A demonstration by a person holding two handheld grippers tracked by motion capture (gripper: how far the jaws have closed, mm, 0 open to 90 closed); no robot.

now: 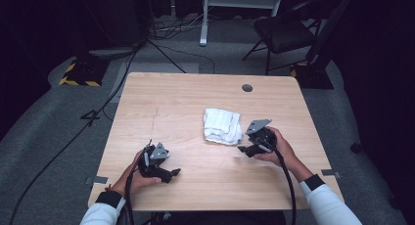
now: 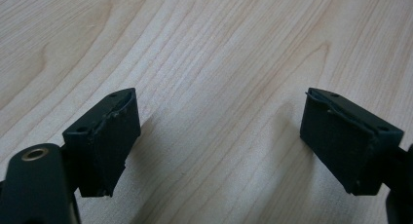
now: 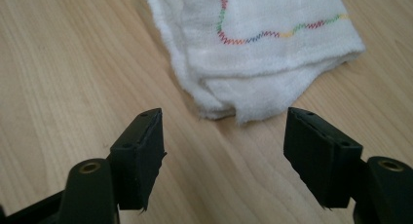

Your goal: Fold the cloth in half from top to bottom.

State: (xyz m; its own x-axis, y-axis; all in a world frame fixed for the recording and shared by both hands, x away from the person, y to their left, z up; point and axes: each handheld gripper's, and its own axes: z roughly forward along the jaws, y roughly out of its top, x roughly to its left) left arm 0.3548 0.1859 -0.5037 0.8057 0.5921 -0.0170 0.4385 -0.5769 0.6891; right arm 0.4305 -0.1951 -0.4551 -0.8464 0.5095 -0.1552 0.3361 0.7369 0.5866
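1. Wood-grain laminate covers the pale rectangular surface (image 1: 195, 98), a light maple tone with long curving grain lines; a small round grey grommet (image 1: 247, 88) sits near its far edge, right of centre.
2. Lying right of the surface's centre is a white folded cloth (image 1: 222, 126), soft and slightly rumpled. In the right gripper view the cloth (image 3: 258, 44) shows a fine woven, gauzy texture, stacked layers at its folded corner, and a wavy line of zigzag stitching in red, green, blue and yellow thread.
3. The right black gripper (image 1: 243, 148), held in the person's right hand (image 1: 281, 149), rests low at the surface just beside the cloth's near right corner, not touching it. Its fingers (image 3: 139, 156) stand wide apart with bare wood between them; they are blocky, matte black pads with small screw holes and slightly frayed edges.
4. The left black gripper (image 1: 173, 173), held in the left hand (image 1: 134, 178), sits near the surface's near left corner, well apart from the cloth. Its fingers (image 2: 104, 139) are also spread wide over bare wood, empty, casting soft shadows.
5. Each gripper carries a grey three-cornered plate and a black cable.
6. White sleeves with dark cuffs cover both forearms.
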